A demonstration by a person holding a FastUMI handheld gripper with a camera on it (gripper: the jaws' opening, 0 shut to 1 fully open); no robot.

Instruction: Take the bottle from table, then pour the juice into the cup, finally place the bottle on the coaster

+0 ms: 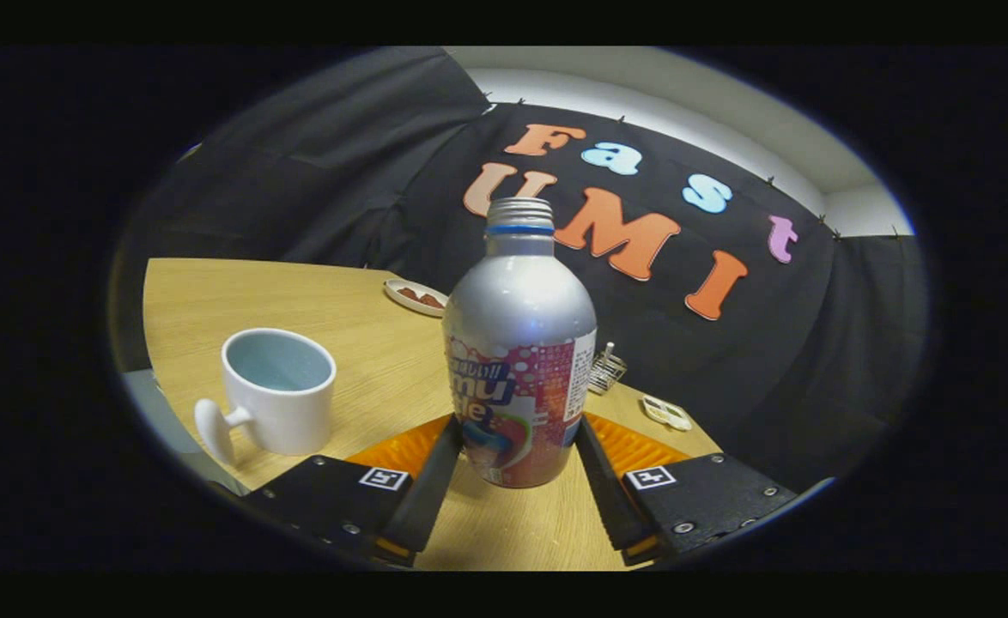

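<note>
A silver aluminium bottle (519, 343) with a colourful label and no cap stands upright between my fingers. My gripper (518, 433) is shut on the bottle, both fingers pressing the lower part of its body. Whether its base touches the wooden table (367, 343) or hovers just above it I cannot tell. A white mug (276, 390) with a pale blue, empty inside stands on the table to the left of the bottle, its handle pointing toward me. A small white round dish with brown marks (418, 297), possibly the coaster, lies beyond the bottle to the left.
A small wire object (607, 371) and a flat pale round object (667, 413) lie on the table to the right of the bottle, near the black cloth wall. The table's edge runs close behind the mug on the left.
</note>
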